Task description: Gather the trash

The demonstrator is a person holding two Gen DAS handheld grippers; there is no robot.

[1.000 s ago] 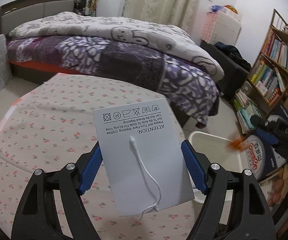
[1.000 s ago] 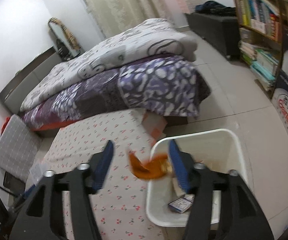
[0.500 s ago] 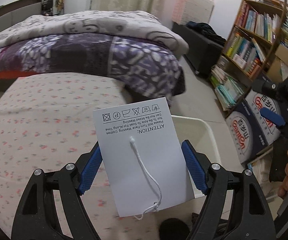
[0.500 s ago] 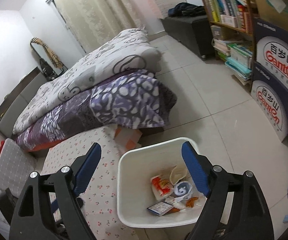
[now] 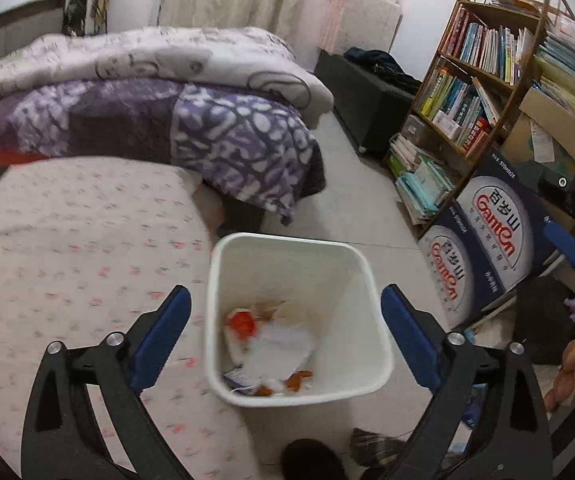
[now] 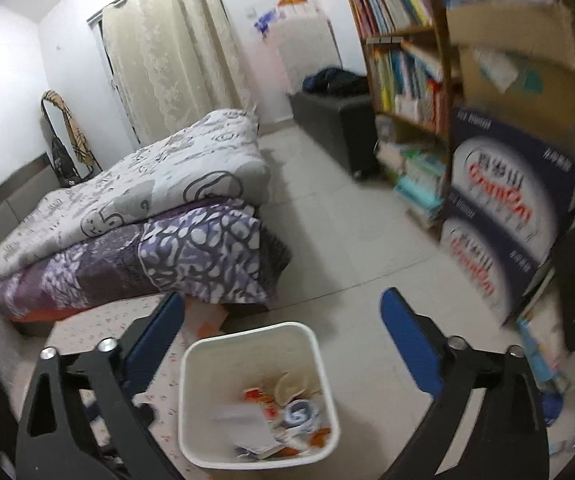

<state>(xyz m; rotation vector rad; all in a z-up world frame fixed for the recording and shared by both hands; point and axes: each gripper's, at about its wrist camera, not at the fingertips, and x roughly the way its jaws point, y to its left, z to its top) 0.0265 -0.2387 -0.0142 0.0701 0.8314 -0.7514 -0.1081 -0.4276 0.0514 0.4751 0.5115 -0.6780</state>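
A white trash bin (image 5: pixel 371 280) stands on the floor beside the flowered table. It holds several scraps, among them a white care-label card (image 5: pixel 279 350), an orange wrapper (image 5: pixel 241 322) and orange bits. My left gripper (image 5: pixel 283 312) is open and empty above the bin. In the right wrist view the bin (image 6: pixel 191 400) sits low in the middle, with the white card (image 6: pixel 243 424) inside. My right gripper (image 6: pixel 283 320) is open and empty above and behind it.
The table with a flowered cloth (image 5: pixel 67 264) lies left of the bin. A bed with purple and white quilts (image 5: pixel 147 92) is behind. A bookshelf (image 5: pixel 479 72) and stacked blue cartons (image 5: pixel 487 248) stand at the right, with tiled floor (image 6: pixel 327 220) between.
My left gripper swung right from the table to over the bin, opened and let go of the white card, which now lies in the bin. My right gripper dropped the orange wrapper and drew back.
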